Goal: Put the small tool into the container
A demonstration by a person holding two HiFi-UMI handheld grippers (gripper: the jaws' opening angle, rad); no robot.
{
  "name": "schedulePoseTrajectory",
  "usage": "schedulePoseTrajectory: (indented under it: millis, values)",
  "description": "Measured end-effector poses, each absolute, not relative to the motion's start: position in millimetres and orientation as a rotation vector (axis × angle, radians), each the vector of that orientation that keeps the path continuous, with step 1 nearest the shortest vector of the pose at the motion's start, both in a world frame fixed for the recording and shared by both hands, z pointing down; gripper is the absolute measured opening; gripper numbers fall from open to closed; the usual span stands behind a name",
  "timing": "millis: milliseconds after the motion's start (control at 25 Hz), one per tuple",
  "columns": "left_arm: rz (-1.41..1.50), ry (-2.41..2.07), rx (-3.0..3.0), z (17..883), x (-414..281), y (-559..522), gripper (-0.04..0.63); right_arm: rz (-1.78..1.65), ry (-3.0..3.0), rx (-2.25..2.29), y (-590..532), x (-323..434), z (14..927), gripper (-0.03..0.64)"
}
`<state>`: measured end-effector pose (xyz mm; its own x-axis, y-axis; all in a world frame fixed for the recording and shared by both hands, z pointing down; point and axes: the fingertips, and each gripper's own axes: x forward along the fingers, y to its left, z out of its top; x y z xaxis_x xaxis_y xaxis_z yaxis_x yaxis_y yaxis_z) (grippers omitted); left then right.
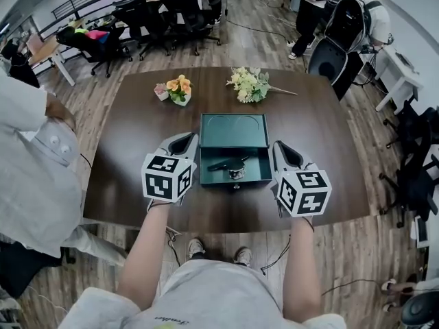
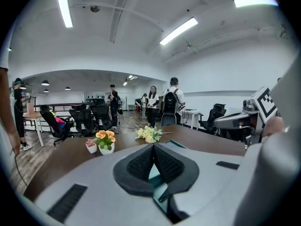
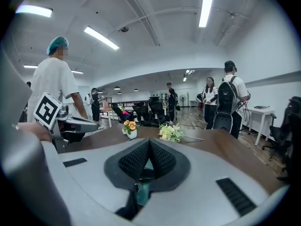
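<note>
Head view: the tool (image 1: 227, 164) lay in the open box (image 1: 233, 126), just right of the left gripper (image 1: 186, 142) and left of the right gripper (image 1: 279, 148). Left gripper view: jaws together, empty. Right gripper view: likewise. Either gripper, pulled back carelessly, could knock the box along the bench (image 1: 137, 122).

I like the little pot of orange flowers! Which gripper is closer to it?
Left. The left gripper sits at the green box's left side, with the orange flower pot just beyond it on the table. The right gripper is on the box's right side, farther away.
</note>
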<state>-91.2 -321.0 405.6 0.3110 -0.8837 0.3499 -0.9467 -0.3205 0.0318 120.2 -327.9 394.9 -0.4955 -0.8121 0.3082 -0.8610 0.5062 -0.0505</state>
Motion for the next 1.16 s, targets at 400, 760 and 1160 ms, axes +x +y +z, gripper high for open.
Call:
schedulePoseTrajectory:
  millis: [400,760,1160]
  values:
    - [0.365,-1.685,2.34,403,-89,-322,-0.002,0.271,-2.505,1.411,-325,121,394,0.003]
    - [0.372,-1.665,2.344,406,-83,-322,-0.002,0.268,-2.51,1.404,-325,121,391,0.003]
    - [0.376,-1.664,2.338,408,-82,-322,-0.002,0.269,-2.515,1.402,-327,121,392,0.003]
